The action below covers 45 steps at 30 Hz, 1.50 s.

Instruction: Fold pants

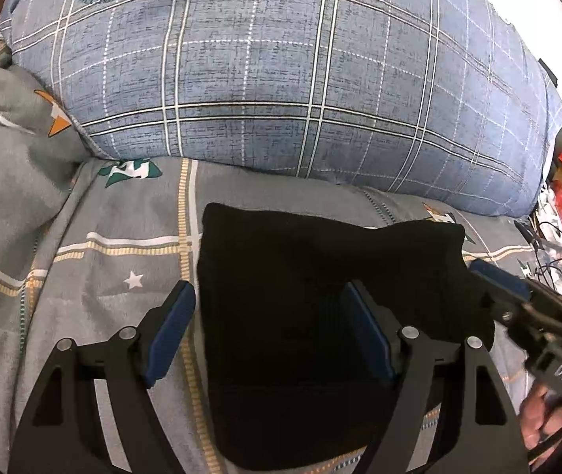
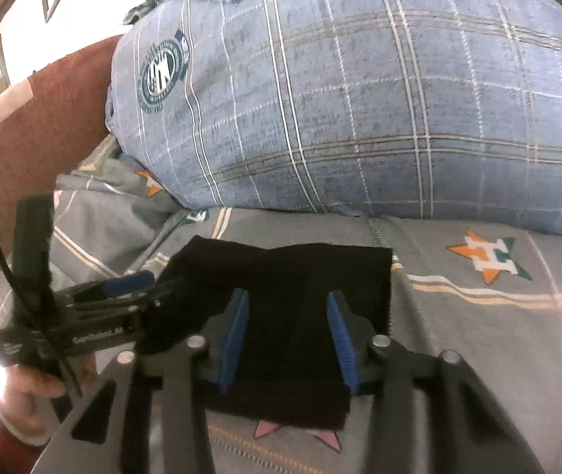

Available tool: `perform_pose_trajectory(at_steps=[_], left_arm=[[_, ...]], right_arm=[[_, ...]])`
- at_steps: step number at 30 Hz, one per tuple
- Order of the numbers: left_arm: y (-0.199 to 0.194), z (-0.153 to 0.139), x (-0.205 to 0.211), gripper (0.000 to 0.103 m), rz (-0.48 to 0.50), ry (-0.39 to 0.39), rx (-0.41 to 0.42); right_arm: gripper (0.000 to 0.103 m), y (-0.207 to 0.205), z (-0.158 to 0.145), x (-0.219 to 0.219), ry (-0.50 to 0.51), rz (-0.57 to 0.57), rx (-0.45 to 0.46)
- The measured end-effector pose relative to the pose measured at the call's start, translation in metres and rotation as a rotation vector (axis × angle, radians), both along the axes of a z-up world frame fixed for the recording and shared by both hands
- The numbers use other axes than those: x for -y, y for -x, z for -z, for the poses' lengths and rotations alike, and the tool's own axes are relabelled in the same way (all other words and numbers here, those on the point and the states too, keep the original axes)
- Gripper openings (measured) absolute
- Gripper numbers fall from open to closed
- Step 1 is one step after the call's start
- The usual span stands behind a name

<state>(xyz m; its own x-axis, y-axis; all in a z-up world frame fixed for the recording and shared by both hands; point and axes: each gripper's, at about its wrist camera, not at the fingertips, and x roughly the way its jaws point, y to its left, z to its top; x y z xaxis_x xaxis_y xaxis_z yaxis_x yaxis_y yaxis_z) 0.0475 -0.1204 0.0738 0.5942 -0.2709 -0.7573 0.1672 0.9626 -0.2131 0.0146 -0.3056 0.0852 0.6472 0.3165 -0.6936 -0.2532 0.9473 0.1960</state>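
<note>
Black pants [image 1: 320, 316], folded compact, on bedspread [image 1: 103, 276] before plaid pillow [image 1: 281, 79]; left gripper [image 1: 269, 331] wide, empty; right gripper [image 2: 289, 335] half-open, pads unpressed: advise squaring edges gently.

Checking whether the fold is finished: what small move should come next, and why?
Probably lift both grippers away. The black pants already lie as a compact folded block on the grey bedsheet, and the left gripper and right gripper stand open, gripping nothing.
</note>
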Motion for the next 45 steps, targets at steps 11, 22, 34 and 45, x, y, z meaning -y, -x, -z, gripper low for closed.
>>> perform_pose_trajectory(at_steps=[11, 22, 34, 45], left_arm=[[-0.019, 0.023, 0.003, 0.079, -0.024, -0.001, -0.041], [0.006, -0.002, 0.004, 0.08, -0.027, -0.047, 0.023], [0.058, -0.018, -0.001, 0.082, -0.062, -0.07, 0.074], [0.095, -0.02, -0.007, 0.082, -0.071, -0.069, 0.066]], right_arm=[[0.039, -0.035, 0.033, -0.002, 0.015, 0.025, -0.069], [0.043, 0.001, 0.01, -0.004, 0.001, 0.024, -0.002], [0.059, 0.057, -0.014, -0.002, 0.026, 0.059, 0.067], [0.067, 0.093, -0.01, 0.006, 0.035, 0.103, 0.071]])
